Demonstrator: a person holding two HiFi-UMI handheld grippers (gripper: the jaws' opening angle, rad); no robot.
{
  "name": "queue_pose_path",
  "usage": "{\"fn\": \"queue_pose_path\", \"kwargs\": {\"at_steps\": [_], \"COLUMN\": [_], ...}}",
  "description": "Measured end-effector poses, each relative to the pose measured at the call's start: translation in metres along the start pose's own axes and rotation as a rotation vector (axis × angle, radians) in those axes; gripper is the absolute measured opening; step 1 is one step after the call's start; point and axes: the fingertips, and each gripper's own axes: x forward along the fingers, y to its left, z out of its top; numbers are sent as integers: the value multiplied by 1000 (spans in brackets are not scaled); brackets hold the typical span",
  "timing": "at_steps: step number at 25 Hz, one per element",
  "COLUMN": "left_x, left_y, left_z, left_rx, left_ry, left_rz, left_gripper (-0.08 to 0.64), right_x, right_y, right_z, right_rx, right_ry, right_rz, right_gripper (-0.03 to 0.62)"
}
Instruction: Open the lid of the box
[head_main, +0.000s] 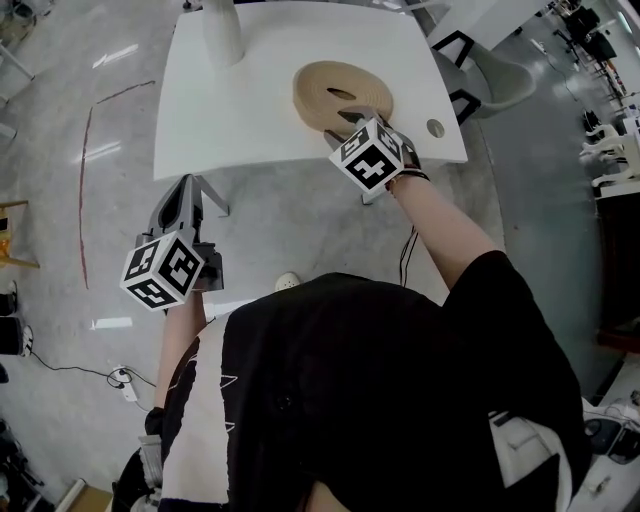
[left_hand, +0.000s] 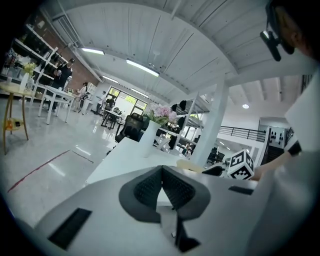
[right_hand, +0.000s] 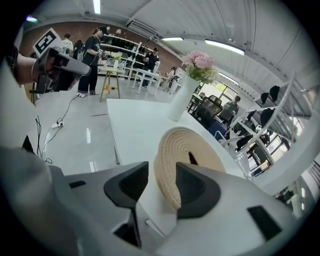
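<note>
A round woven straw lid (head_main: 343, 95) with a dark slot-like handle lies on the white table (head_main: 240, 120), near its front right. I cannot make out the box under it. My right gripper (head_main: 362, 120) is at the lid's near rim. In the right gripper view the lid's thick coiled rim (right_hand: 167, 175) sits between the open jaws of my right gripper (right_hand: 162, 174); a gap shows at the left pad. My left gripper (head_main: 190, 195) hangs off the table over the floor, and in its own view my left gripper (left_hand: 161, 172) has its pads pressed together on nothing.
A tall white vase (head_main: 222, 35) with pink flowers (right_hand: 200, 62) stands at the table's far side. A round cable hole (head_main: 435, 128) is near the table's right front corner. A chair (head_main: 500, 75) stands right of the table. People stand far off in the hall.
</note>
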Motion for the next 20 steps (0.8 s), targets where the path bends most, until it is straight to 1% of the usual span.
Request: {"fn": "queue_pose_path", "kwargs": {"at_steps": [6,12,17,20], "left_x": [2,4,4,6], "left_y": [-5,-6,-2,-3], "left_z": [-4,-14,-13,-12], "left_rx": [5,5,3,-1], "left_ry": [14,32,31,33], "left_rz": [-7,-5,9,11], "left_gripper": [11,11,11,11], "right_x": [13,29,34,35], "right_y": [1,-8,-11,-13], "right_z": [-11,-26,-26,-28], "right_rx": [-100,-185,-256,-260], "right_ry": [42,89,86,63], "right_rz": [-29,-116,-168,-182], "right_gripper": [181,176,170,164]}}
